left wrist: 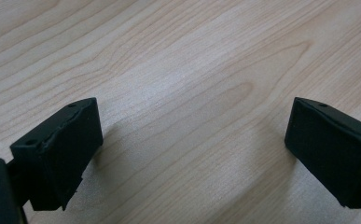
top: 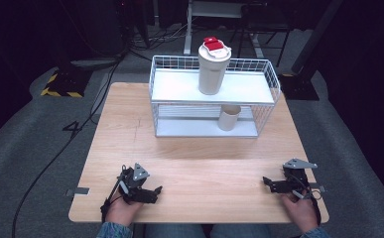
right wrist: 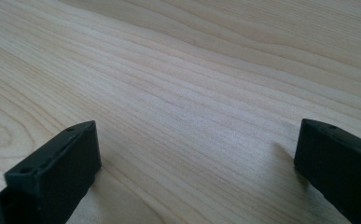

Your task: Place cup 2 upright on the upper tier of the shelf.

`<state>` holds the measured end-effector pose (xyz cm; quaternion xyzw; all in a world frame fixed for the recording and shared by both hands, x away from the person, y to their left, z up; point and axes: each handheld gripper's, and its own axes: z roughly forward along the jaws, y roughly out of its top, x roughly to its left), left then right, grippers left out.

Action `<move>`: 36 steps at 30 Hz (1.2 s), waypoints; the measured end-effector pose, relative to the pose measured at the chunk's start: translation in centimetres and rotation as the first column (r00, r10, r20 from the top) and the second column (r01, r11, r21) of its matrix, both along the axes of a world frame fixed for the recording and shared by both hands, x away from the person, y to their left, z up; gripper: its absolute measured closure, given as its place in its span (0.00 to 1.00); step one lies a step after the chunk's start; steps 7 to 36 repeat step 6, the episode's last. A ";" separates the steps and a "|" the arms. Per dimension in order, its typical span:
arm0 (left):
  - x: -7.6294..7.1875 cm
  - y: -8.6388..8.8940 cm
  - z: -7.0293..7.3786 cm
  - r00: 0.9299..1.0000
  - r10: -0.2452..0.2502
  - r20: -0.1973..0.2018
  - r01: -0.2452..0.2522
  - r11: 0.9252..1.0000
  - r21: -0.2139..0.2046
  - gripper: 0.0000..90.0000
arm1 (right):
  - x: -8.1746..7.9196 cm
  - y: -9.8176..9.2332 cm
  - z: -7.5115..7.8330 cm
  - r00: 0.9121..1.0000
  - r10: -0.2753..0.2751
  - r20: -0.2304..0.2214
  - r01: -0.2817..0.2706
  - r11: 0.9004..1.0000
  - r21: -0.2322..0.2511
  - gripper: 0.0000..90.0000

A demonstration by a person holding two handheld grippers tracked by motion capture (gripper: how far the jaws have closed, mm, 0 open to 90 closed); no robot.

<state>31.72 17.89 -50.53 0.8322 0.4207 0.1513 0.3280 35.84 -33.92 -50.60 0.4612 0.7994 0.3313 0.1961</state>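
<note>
A person sits at a pale wooden desk (top: 130, 124) with a hand-held gripper in each hand, both resting near the close edge; the left hand-held gripper (top: 152, 191) lies low on the wood with its tips turned inward toward the middle; the right hand-held gripper (top: 268, 182) mirrors it, tips also turned inward. Well ahead of both, across a bare stretch of wood, stands a white wire rack (top: 264, 106) with two shelves; on its upper shelf a tall cream tumbler (top: 212, 74) with a red lid stands upright, its long axis vertical; directly below it, on the lower shelf, a small cream cup (top: 228, 118) also stands upright. Both vessels lie forward of the grippers and between them, a little closer to the right one; by my judgement the right hand has the shorter reach, and either would have to turn its tips forward first. In the left gripper view the jaws are spread wide with only wood grain between them, holding nothing; in the right gripper view the jaws are likewise spread wide over bare wood, empty, set down on or just above the surface.
</note>
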 end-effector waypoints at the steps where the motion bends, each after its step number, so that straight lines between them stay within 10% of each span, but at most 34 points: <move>1: 0.0 0.0 0.0 1.000 0.003 0.002 -0.003 1.000 0.001 0.05 | 0.0 0.0 0.0 1.000 0.000 0.000 0.000 1.000 0.000 0.01; 36: 0.1 0.0 0.0 1.000 0.003 0.001 -0.003 1.000 0.007 0.05 | 0.0 0.0 0.0 1.000 -0.002 0.000 0.002 1.000 0.000 0.01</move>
